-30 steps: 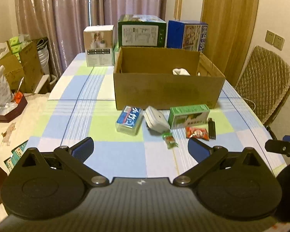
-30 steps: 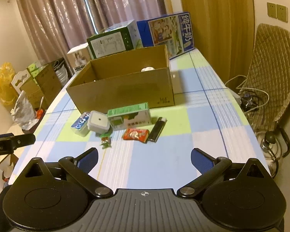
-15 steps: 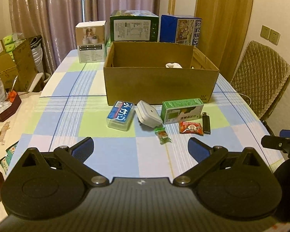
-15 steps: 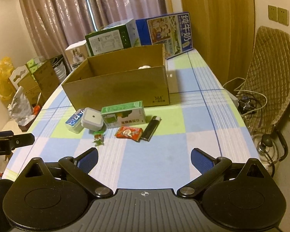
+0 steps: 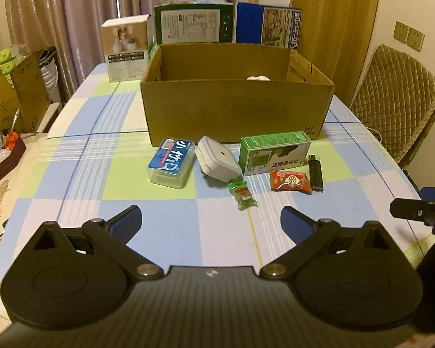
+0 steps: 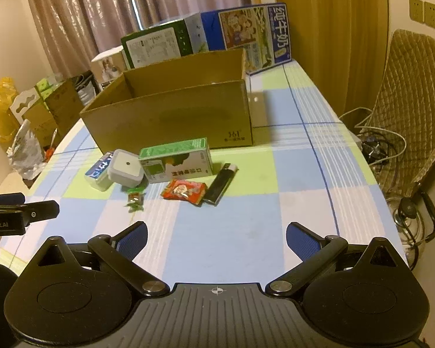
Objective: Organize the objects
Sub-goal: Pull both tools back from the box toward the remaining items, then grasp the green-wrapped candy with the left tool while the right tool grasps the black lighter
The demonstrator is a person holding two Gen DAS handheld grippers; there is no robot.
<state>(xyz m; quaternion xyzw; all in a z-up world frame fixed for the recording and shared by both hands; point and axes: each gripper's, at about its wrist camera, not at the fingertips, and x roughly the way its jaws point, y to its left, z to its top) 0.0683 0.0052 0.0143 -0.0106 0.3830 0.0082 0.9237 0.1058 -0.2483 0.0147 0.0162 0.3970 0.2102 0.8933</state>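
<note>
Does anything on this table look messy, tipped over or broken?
Nothing looks broken or spilled. Six small items lie loose in front of the open cardboard box rather than in it, and the white square device sits tilted, one edge raised off the tablecloth. Both grippers hang open, holding nothing.

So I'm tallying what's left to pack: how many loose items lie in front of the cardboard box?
6: blue-label case, white adapter, green box, green candy, red packet, black lighter. Others may hide behind.
</note>
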